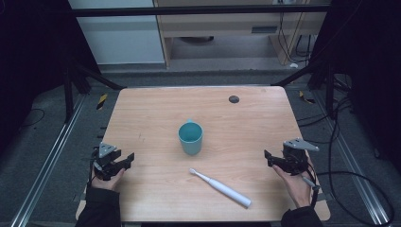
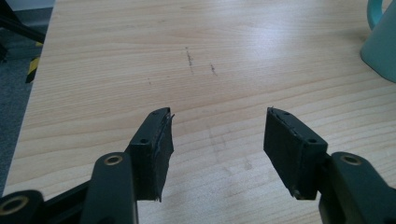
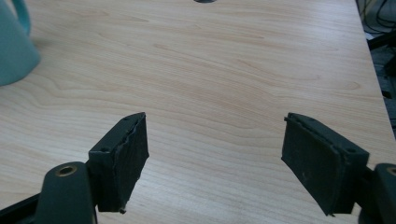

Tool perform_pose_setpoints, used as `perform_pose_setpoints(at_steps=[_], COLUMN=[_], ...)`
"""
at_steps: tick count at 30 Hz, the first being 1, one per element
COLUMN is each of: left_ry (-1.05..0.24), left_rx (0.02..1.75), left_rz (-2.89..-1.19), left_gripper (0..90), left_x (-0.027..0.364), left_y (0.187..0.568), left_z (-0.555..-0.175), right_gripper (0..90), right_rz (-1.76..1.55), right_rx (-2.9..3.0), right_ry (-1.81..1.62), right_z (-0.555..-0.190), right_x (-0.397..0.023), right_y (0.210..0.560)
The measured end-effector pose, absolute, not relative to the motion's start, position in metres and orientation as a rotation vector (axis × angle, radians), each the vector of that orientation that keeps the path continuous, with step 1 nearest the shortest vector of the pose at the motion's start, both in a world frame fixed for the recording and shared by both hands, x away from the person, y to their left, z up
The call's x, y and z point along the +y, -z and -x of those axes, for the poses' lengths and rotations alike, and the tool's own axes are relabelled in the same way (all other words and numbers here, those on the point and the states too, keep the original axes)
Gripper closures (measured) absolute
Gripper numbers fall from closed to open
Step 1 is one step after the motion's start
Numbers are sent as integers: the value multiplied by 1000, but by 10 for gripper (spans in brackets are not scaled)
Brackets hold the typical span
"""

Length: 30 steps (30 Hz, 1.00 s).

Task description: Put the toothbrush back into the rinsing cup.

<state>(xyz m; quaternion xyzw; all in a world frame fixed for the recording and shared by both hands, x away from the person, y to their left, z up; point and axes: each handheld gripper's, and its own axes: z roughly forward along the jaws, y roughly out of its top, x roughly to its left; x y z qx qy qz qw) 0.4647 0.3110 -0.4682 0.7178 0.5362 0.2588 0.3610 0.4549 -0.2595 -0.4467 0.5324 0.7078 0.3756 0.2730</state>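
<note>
while both hands rest at the near corners of the table [image 1: 156, 101], i see the left gripper [image 1: 124, 161] low at the near left edge, its jaws pointing right and a little far, spread apart with bare wood between them. in the left gripper view the two pads [image 2: 156, 149] stand wide with nothing in the gap, and the cup [image 2: 380, 44] sits off at the far right of that view, well apart from them. the right gripper [image 1: 270, 160] is at the near right edge, jaws pointing left toward the middle, also spread wide and pinching nothing; in the right gripper view its pads [image 3: 123, 158] frame plain tabletop, with the cup [image 3: 14, 44] at the far left corner. from the high view the cup [image 1: 190, 137] stands upright near the middle of the table, teal, its handle turned to the far side, roughly midway between my two grippers. the toothbrush [image 1: 221, 187] lies flat on the near side of the cup, white, slanted with its head to the far left and its thick handle running near and right, apart from the cup and nearer my right gripper than my left. a small dark cap [image 1: 233, 99] sits in the wood on the far right side.
</note>
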Motion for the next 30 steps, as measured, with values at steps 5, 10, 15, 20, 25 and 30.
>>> perform_pose_setpoints(at_steps=[5, 10, 15, 20, 25, 30], left_ry=[-643, -618, -618, -604, -596, -592], left_rx=[1377, 1343, 1327, 1323, 1334, 1329], left_rz=[-1877, -1877, -1892, -1924, -1944, -1953], left_gripper=[440, 438, 430, 419, 412, 401], left_x=[310, 308, 305, 302, 301, 301], left_y=[471, 472, 472, 474, 475, 475], left_z=[-465, -464, -464, -465, -465, -465], right_gripper=[232, 254, 269, 283, 303, 315], right_rz=[-1409, -1336, -1284, -1207, -1119, -1057], right_rx=[1950, 2056, 2164, 2281, 2391, 2480], right_ry=[-1020, -960, -946, -902, -843, -795], right_z=[-454, -451, -448, -445, -441, -438], right_x=[-256, -241, -225, -205, -183, -166], right_y=[441, 431, 420, 411, 403, 402])
